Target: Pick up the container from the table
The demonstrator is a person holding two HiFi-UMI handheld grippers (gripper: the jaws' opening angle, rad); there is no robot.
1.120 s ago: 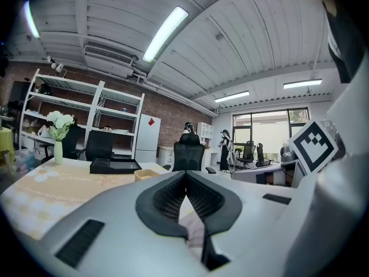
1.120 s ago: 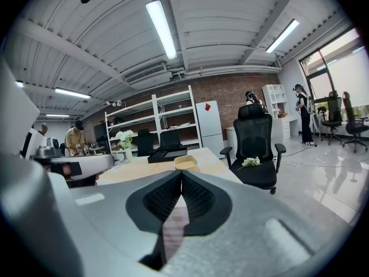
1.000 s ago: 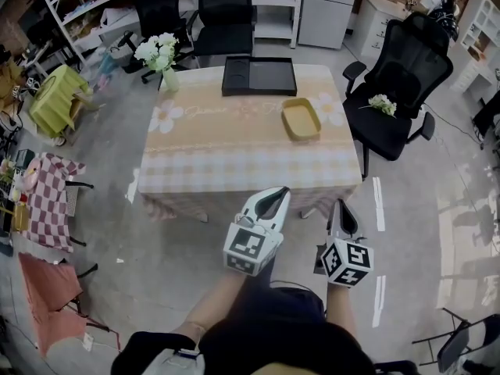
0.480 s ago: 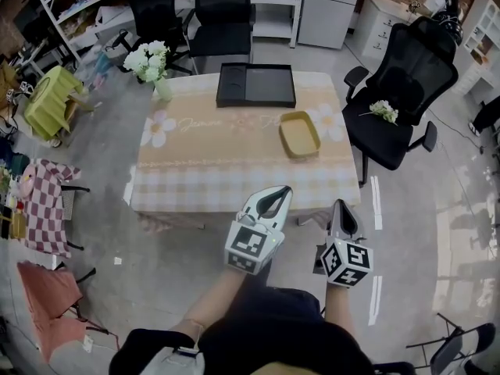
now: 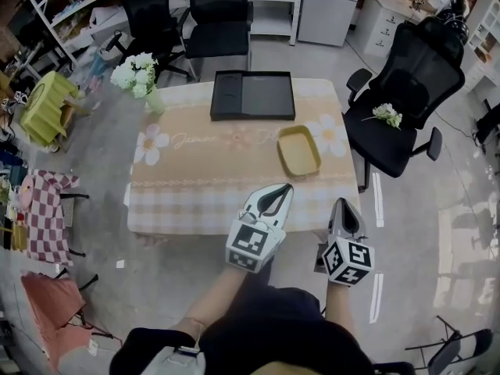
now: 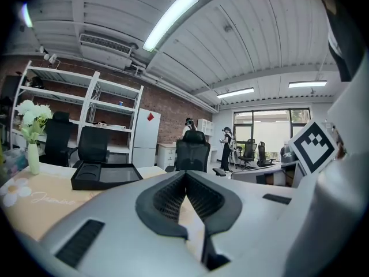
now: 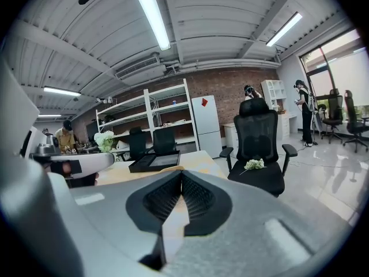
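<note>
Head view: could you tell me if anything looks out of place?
A bunch of white flowers lies loose on the seat of the black office chair right of the table; nothing else stands out.

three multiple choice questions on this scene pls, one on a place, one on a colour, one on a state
1. Where is the container?
A. on the table, nearer the person than the black tray and a little to its right
B. on a shelf
C. on the floor

2. What colour are the flowers in the vase?
A. red
B. white
C. blue

3. How are the left tongs and right tongs?
A. both shut, empty
B. both wide open
C. left shut on the container

Answers:
1 A: the head view shows it on the cloth, apart from the tray.
2 B: the blooms at the table's far left corner are white.
3 A: each gripper view shows its jaws together with nothing between them.
</note>
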